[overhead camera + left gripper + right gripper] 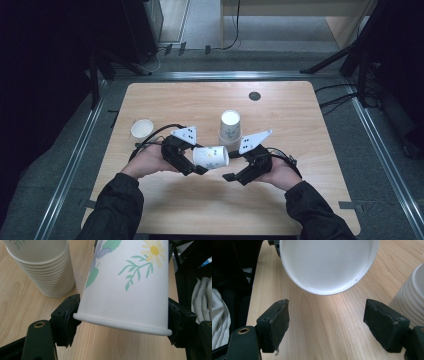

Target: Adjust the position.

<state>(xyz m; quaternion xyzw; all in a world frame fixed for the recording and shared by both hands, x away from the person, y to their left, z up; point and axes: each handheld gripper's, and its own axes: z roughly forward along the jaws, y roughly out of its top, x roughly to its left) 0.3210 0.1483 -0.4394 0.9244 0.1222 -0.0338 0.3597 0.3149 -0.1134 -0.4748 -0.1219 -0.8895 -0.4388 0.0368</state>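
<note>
The left tool (196, 164) grips a flowered paper cup (211, 156) at its rim, held sideways just in front of the cup stack (229, 129), while the right tool (239, 173) gapes wide and empty beside its mouth; light, thin-walled and easily crushed, it is probably best pinched gently near the stiffer rolled rim.

We see a light wood worktop (280, 105). A single white cup (141, 128) sits upright near its left edge, mouth up. A small dark round disc (254, 96) lies near the far edge, well apart from that cup. Beyond the worktop we note grey floor (200, 60), black cables (235, 30), and a pale wooden cabinet (345, 20).
</note>
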